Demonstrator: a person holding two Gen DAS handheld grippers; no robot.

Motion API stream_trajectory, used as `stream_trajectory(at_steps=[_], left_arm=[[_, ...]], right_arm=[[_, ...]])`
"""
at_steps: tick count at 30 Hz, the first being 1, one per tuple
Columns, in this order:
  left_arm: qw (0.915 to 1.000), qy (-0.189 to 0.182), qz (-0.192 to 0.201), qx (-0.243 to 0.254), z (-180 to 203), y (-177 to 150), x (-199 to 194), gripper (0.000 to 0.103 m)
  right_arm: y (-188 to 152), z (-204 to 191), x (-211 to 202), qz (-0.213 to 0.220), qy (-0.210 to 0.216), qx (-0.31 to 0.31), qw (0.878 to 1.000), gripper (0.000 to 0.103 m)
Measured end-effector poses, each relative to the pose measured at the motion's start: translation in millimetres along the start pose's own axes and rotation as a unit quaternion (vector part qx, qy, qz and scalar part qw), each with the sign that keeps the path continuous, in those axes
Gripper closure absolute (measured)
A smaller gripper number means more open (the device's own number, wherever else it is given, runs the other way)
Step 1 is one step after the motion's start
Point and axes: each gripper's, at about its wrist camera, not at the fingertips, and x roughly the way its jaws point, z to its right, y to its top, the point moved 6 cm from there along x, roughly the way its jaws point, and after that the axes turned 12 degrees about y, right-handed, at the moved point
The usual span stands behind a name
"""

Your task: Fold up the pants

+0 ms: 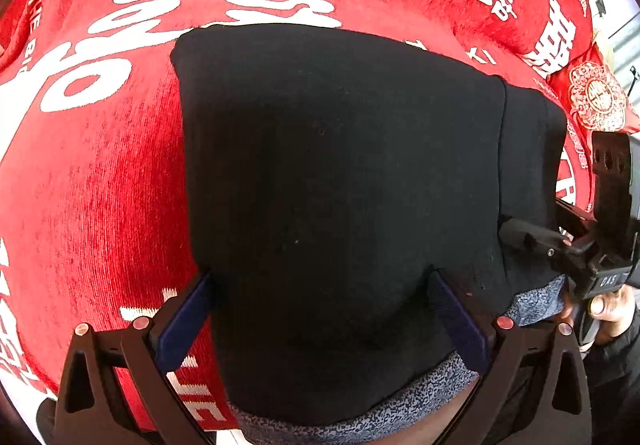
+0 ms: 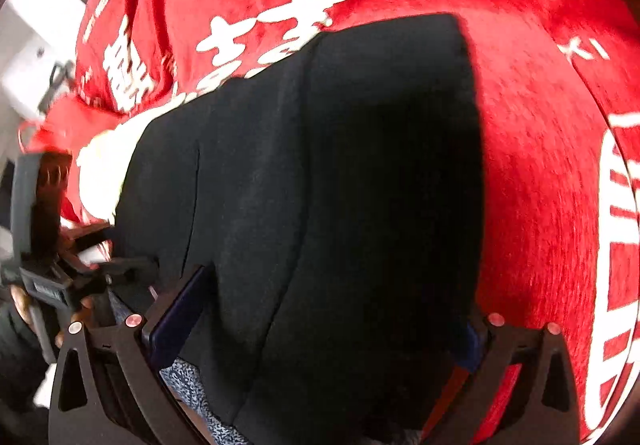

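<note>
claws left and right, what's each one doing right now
Left claw: open, fingers either side of the folded black pants, not pinching.
Right claw: open, fingers straddling the same pants.

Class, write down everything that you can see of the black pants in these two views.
The black pants are a soft, matt knit, folded into a thick block with stacked layers showing at one side. A speckled grey-blue lining shows along the near edge. They lie on a red cloth with white characters. The left tool and the right tool each straddle the near edge, fingers spread on either side of the fabric.
</note>
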Motion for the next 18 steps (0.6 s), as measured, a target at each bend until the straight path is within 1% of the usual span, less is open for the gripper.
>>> stream_trajectory(at_steps=[1, 2, 4, 5, 6, 7, 10, 11, 12, 13, 14, 15, 16, 17, 18], left_arm=[[1.0000, 0.000, 0.003, 0.001, 1, 0, -2, 0.005], [0.9999, 0.000, 0.011, 0.004, 6, 3, -4, 0.011], [0.9985, 0.006, 0.047, 0.027, 12, 0, -23, 0.044], [0.9977, 0.006, 0.056, 0.037, 15, 0, -30, 0.048], [0.9975, 0.007, 0.055, 0.044, 18, 3, -33, 0.053], [0.9976, 0.010, 0.050, 0.046, 18, 5, -34, 0.056], [0.9978, 0.013, 0.044, 0.047, 19, 9, -35, 0.058], [0.9979, 0.009, 0.045, 0.046, 18, 10, -33, 0.057], [0.9986, -0.002, 0.038, 0.036, 13, 9, -30, 0.050], [0.9993, -0.012, 0.028, 0.022, 9, 10, -25, 0.038], [0.9995, -0.026, 0.018, 0.008, 4, 10, -20, 0.030], [0.9995, -0.030, 0.012, -0.003, -2, 10, -14, 0.011], [0.9994, -0.023, -0.002, -0.024, -10, 9, -3, 0.000], [0.9990, -0.027, -0.007, -0.035, -13, 7, 2, 0.000], [0.9978, -0.048, -0.017, -0.043, -12, 7, 8, 0.000]], right_arm=[[1, 1, -1, -0.003, 0.004, 0.003, 1.000, 0.003], [3, 2, -3, -0.006, 0.007, 0.006, 1.000, 0.008], [6, -1, -9, -0.010, 0.024, 0.010, 1.000, 0.028], [7, -4, -18, -0.005, 0.033, 0.011, 0.999, 0.043], [8, -7, -24, 0.002, 0.044, 0.010, 0.999, 0.049], [9, -11, -29, 0.006, 0.048, 0.005, 0.999, 0.050], [10, -21, -32, 0.006, 0.040, -0.016, 0.999, 0.053], [11, -23, -32, 0.008, 0.041, -0.018, 0.999, 0.053], [12, -23, -33, 0.011, 0.043, -0.016, 0.999, 0.053], [12, -20, -32, 0.013, 0.048, -0.007, 0.999, 0.052], [10, -14, -30, 0.012, 0.058, 0.010, 0.998, 0.048], [8, -5, -27, 0.007, 0.071, 0.031, 0.997, 0.042], [8, 2, -24, 0.006, 0.082, 0.045, 0.996, 0.036], [8, 7, -21, 0.004, 0.086, 0.052, 0.995, 0.026], [6, 14, -15, -0.005, 0.086, 0.059, 0.995, 0.021]])
